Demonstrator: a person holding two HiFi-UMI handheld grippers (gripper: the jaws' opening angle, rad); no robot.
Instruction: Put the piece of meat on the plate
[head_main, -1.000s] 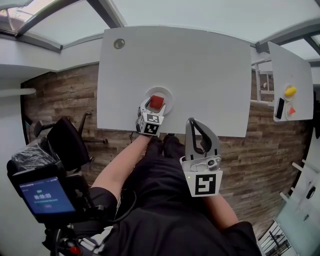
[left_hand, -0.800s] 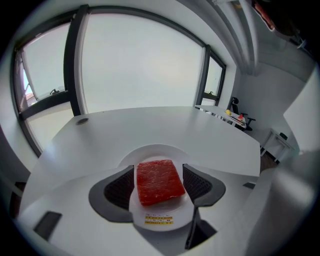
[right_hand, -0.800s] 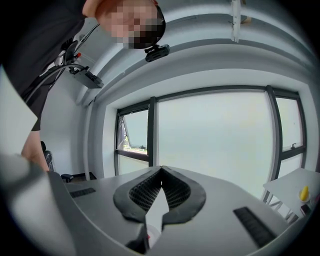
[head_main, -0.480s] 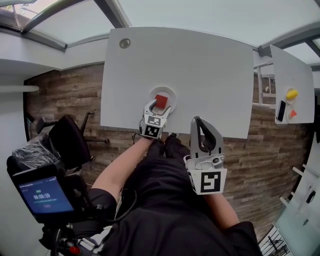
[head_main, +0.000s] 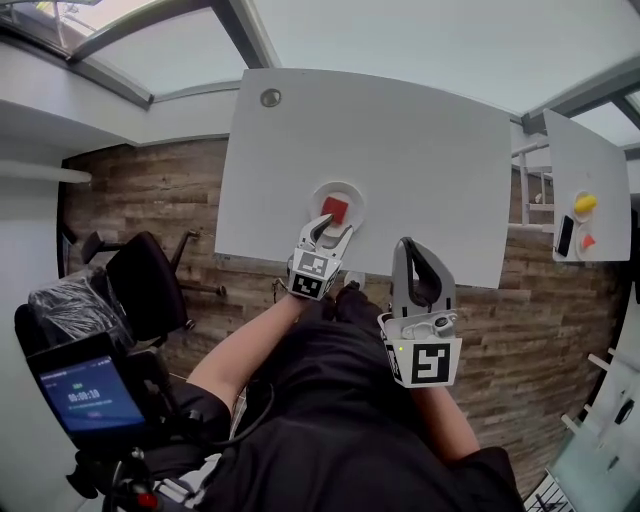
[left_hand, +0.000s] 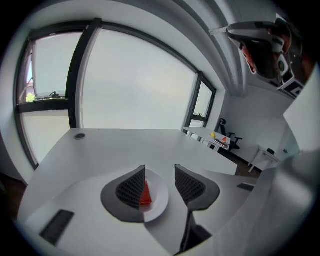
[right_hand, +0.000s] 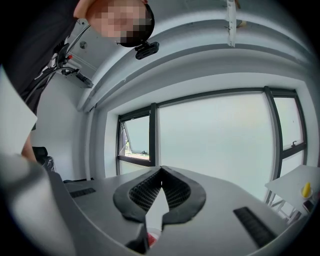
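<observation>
A red, wedge-shaped piece of meat (head_main: 334, 210) lies on a small round white plate (head_main: 352, 192), which sits near the front edge of a broad white table (head_main: 400, 130). In the left gripper view the meat (left_hand: 145, 194) shows on the plate (left_hand: 158, 196), partly behind that gripper's left jaw.

The left gripper (head_main: 335, 228) hangs over the near rim of the plate, tilted downward. Its jaws stand apart and have just been closing. Nothing is clamped between its ribbed dark pads (left_hand: 134, 187), and the meat rests on the plate below them, untouched. The person's bare left forearm (head_main: 250, 335) reaches in from below.

The right gripper (head_main: 408, 244) is held level just short of the table's front edge, right of the plate and apart from it. Its jaws meet at the tips, and it grips nothing.

A round metal grommet (head_main: 270, 98) is set in the table's far left corner. A second white table (head_main: 590, 150) at the right carries a small yellow object (head_main: 585, 204), a small red object (head_main: 588, 241) and a dark flat device (head_main: 565, 235). A black office chair (head_main: 145, 285) stands on the wood-plank floor (head_main: 140, 190) at the left.
</observation>
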